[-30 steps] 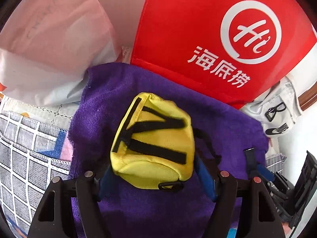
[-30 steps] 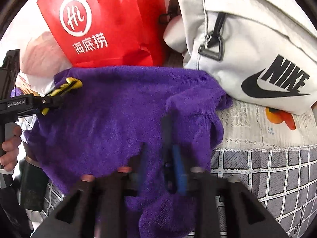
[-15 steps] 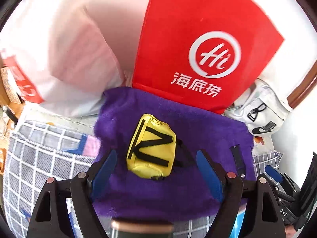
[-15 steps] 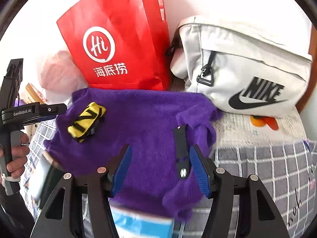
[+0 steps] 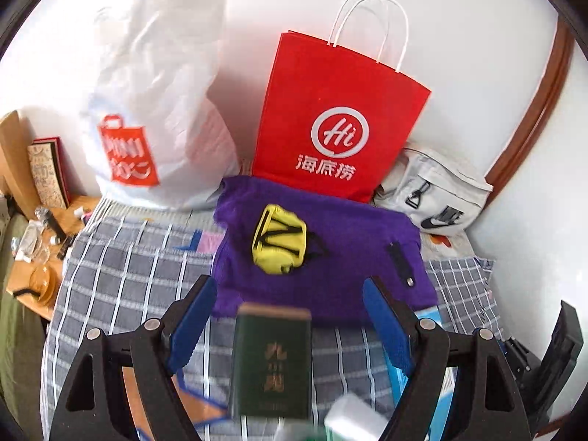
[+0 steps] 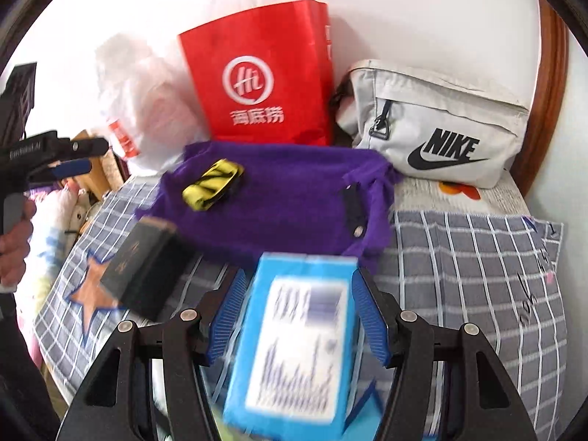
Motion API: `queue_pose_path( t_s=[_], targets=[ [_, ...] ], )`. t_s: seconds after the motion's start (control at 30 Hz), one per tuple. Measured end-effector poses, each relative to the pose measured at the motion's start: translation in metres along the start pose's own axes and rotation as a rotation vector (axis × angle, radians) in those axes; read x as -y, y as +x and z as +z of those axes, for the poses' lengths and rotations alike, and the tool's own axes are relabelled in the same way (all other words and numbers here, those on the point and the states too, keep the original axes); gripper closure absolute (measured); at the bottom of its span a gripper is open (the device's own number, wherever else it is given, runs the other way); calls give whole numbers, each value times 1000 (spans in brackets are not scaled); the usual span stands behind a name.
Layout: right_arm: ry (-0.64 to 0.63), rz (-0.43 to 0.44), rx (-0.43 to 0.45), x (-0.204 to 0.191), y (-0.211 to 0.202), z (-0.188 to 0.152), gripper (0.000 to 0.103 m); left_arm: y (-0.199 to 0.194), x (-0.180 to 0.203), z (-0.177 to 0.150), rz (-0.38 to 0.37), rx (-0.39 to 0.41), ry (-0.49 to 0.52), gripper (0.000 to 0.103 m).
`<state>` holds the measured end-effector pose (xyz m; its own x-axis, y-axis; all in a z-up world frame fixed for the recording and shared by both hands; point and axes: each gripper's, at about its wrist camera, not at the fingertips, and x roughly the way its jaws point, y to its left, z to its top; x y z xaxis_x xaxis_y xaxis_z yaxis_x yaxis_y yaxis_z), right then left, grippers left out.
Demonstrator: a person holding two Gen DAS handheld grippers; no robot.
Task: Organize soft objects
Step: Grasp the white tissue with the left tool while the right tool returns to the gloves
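so far, a small yellow fabric pouch with black straps (image 5: 278, 239) rests on a spread purple fleece towel (image 5: 341, 257) on the checked bed, both grippers (image 5: 290, 325) (image 6: 298, 310) open and empty, sorting unfinished.

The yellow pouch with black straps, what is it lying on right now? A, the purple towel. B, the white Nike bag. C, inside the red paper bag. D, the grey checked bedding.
A: the yellow pouch lies on top of the purple towel, which is spread on the bed in front of the red paper bag; purple cloth shows all around it.
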<state>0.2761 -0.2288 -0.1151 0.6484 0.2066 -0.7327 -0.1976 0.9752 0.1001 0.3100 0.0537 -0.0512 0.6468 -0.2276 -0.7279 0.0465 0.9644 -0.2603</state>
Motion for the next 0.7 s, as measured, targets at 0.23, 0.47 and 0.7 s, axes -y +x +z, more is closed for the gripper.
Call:
queue_pose_path(
  t_s=[0.23, 0.47, 0.7],
  targets=[
    [8, 39, -11, -22, -33, -45, 43, -26, -18, -56, 45, -20, -6, 23],
    [-4, 41, -3, -39, -58, -82, 43, -36, -41, -120, 91, -59, -23, 23],
    [27, 36, 2, -42, -68, -121, 43, -29, -47, -184, 99, -119, 12, 23]
  ],
)
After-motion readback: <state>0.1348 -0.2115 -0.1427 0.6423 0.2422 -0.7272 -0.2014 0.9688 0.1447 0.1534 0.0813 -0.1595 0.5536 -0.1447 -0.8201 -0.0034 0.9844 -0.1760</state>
